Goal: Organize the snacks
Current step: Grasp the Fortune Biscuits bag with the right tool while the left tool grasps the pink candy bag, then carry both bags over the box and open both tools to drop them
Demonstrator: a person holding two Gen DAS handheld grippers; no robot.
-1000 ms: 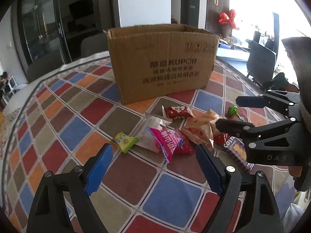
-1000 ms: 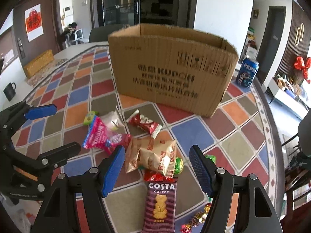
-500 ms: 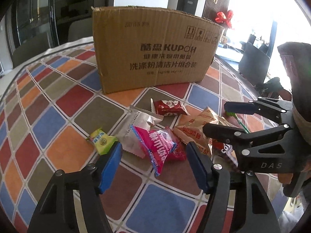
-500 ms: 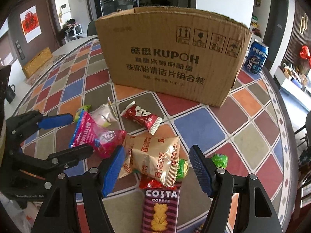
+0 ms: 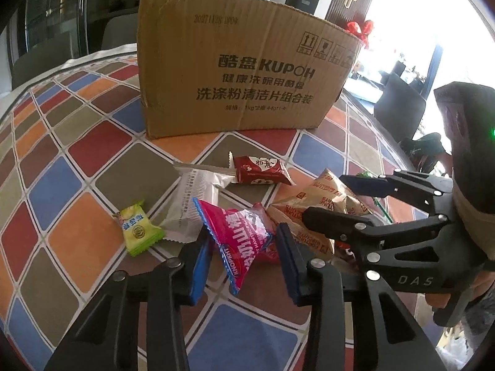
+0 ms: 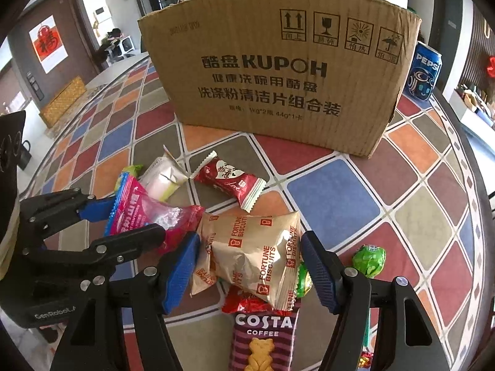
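Note:
A pile of snacks lies on the chequered tablecloth (image 5: pixel 77 241) in front of a cardboard box (image 5: pixel 241 86) (image 6: pixel 278 86). My left gripper (image 5: pixel 244 262) (image 6: pixel 136 218) straddles a pink packet (image 5: pixel 241 238) (image 6: pixel 139 213). Its jaws are closing, and a small gap still shows at the right pad. My right gripper (image 6: pixel 250 266) (image 5: pixel 323 196) straddles a tan Fortune Biscuits packet (image 6: pixel 256 253) (image 5: pixel 324 198). Its jaws are closing slightly, and the pads stand just off the packet's sides. The packet rests on a Costa biscuit packet (image 6: pixel 263 337).
A red heart packet (image 5: pixel 263 171) (image 6: pixel 230 181), a white packet (image 5: pixel 195 198) (image 6: pixel 162 179) and a yellow-green candy (image 5: pixel 137 230) lie beside the pink one. A green lollipop (image 6: pixel 369 259) lies right of the pile. A Pepsi can (image 6: pixel 423 71) stands behind the box's right corner.
Both grippers have come down and closer to the snack pile. The left jaws have narrowed a lot around the pink packet. The right jaws have narrowed a little around the tan packet.

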